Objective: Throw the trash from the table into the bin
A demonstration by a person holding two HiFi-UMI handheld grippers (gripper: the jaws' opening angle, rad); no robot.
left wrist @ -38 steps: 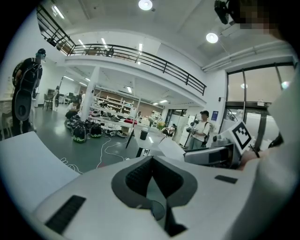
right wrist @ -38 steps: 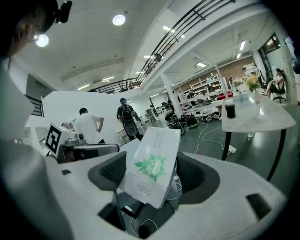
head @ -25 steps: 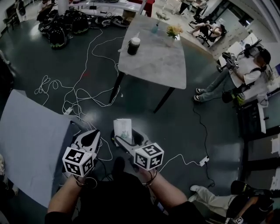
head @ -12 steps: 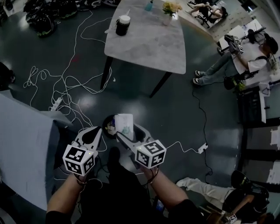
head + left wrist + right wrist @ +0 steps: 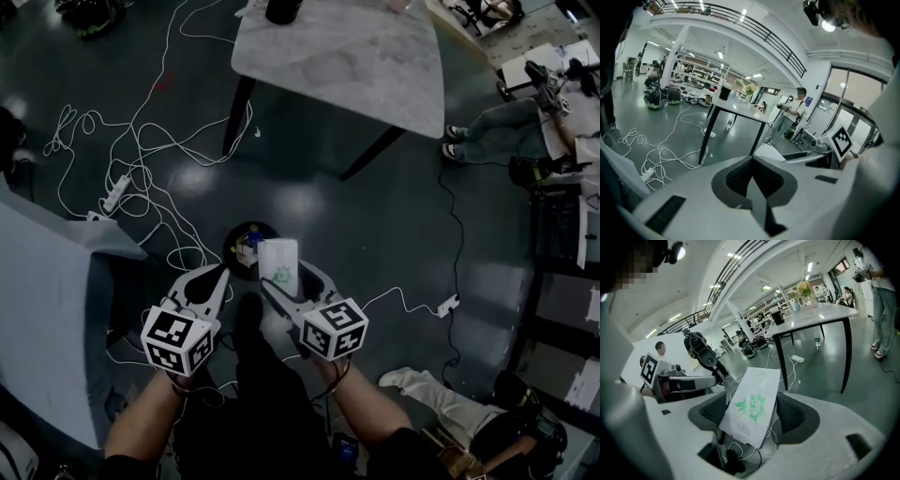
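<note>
Ground is being covered: over the last second the table [image 5: 356, 56] is sliding up toward the top edge of the head view, and a dark round bin [image 5: 242, 244] on the floor [image 5: 394, 234] is coming in beneath the grippers. The right gripper [image 5: 286, 275] is pinching a white packet [image 5: 278, 255] between its jaws, and the packet is overlapping the bin's right-hand rim, so the drop is probably close. The left gripper [image 5: 211, 279] is riding alongside, jaws pressed together on nothing. The right gripper view is giving the packet's green print and "100g" mark, which the head view is blurring, but it is not showing the bin clearly. Only the head view is placing the packet against the bin.
</note>
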